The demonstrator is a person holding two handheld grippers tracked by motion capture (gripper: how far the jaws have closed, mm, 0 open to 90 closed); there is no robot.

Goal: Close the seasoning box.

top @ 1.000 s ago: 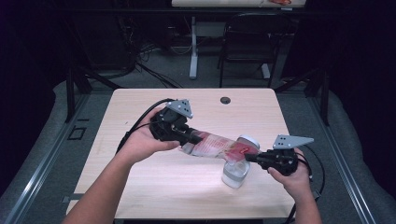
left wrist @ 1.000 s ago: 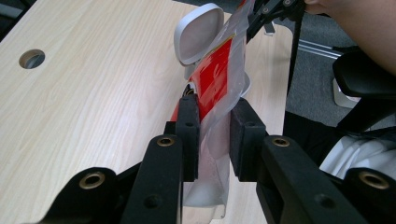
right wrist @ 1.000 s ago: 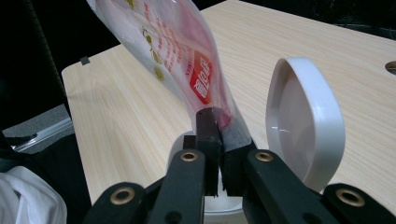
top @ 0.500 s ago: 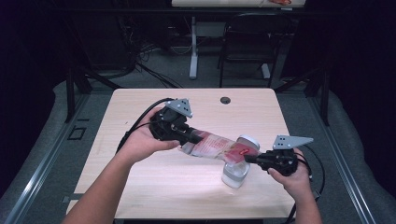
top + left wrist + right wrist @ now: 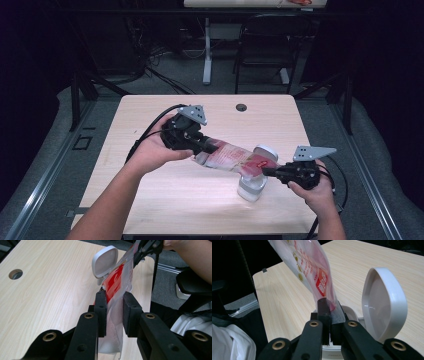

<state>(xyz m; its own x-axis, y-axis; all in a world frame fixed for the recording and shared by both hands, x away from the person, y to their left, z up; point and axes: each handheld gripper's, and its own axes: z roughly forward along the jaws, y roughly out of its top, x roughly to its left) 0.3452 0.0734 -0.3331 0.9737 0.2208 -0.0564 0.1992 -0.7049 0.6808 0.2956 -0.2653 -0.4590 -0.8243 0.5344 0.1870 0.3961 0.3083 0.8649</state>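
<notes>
Red-printed plastic pouch (image 5: 235, 158) stretched between left claw (image 5: 200, 148) and right claw (image 5: 265, 171), both clamped on it, above open-lidded white container (image 5: 252, 182), wooden counter (image 5: 150, 115).

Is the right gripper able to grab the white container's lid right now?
Probably not: the right gripper is shut on the plastic bag, which the left gripper holds too. The lid stands open beside it.

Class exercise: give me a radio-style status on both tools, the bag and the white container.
Left tool shut on plastic bag, right tool shut on its other end. Bag stretched over white container, lid open. Nothing in the way.
</notes>
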